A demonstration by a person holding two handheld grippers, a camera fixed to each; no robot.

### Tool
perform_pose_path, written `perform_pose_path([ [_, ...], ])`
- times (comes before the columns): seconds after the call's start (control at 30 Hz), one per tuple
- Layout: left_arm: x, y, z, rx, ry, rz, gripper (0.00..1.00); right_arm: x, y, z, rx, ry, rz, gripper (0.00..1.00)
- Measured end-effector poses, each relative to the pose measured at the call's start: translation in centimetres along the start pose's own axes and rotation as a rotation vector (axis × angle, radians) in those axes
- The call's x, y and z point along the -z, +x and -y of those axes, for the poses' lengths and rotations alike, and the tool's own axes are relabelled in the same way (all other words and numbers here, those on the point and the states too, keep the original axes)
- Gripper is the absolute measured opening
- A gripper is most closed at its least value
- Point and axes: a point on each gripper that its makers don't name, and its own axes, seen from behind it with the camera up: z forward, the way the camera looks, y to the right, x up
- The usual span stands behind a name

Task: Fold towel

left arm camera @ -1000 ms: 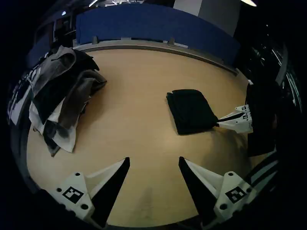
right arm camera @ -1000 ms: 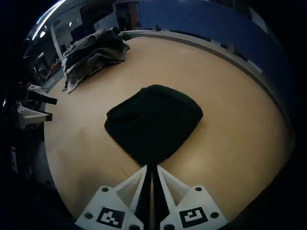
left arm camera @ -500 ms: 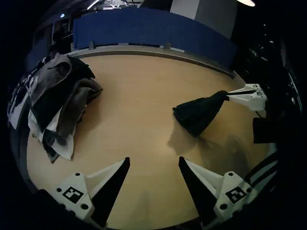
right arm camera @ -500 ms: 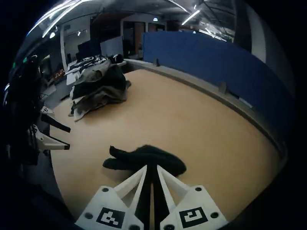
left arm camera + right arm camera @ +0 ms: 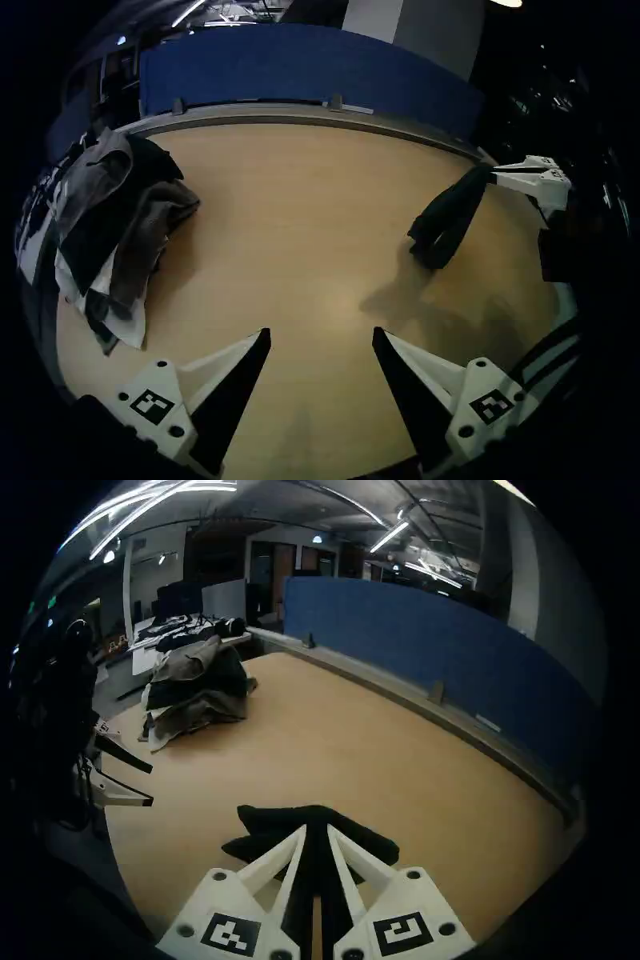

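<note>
Towel [image 5: 442, 222] bunched, hanging above table [image 5: 304, 200], seemingly clear of it, top end pinched in right gripper [image 5: 491, 170], fingers pressed together on cloth. Left gripper [image 5: 320, 336] spread wide, empty, low over table. Likely a lift to reposition: grip firm, move slow to avoid unfolding, lay flat mid-table, well apart from clothes pile [image 5: 112, 216] at table's edge.

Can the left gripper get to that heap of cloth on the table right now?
Probably yes. The left gripper is open and empty, and bare table lies between it and the heap of cloth; the right gripper, shut on the black towel, hangs on the other side.
</note>
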Motion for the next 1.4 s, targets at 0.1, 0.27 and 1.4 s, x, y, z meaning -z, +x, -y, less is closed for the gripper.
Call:
perform_pose_path([
  [0.1,0.0,0.3,-0.2,-0.008,-0.003,-0.003,0.94,0.8,0.0,-0.9,-0.006,-0.02,-0.007,0.02],
  [0.27,0.0,0.6,-0.7,-0.014,-0.006,-0.003,0.94,2.3,-0.1,-2.6,-0.018,-0.049,-0.017,0.02],
  [1.4,-1.1,1.3,-2.3,-0.04,0.01,0.017,0.94,11.0,-5.7,-19.4,-0.098,-0.272,0.012,0.02],
])
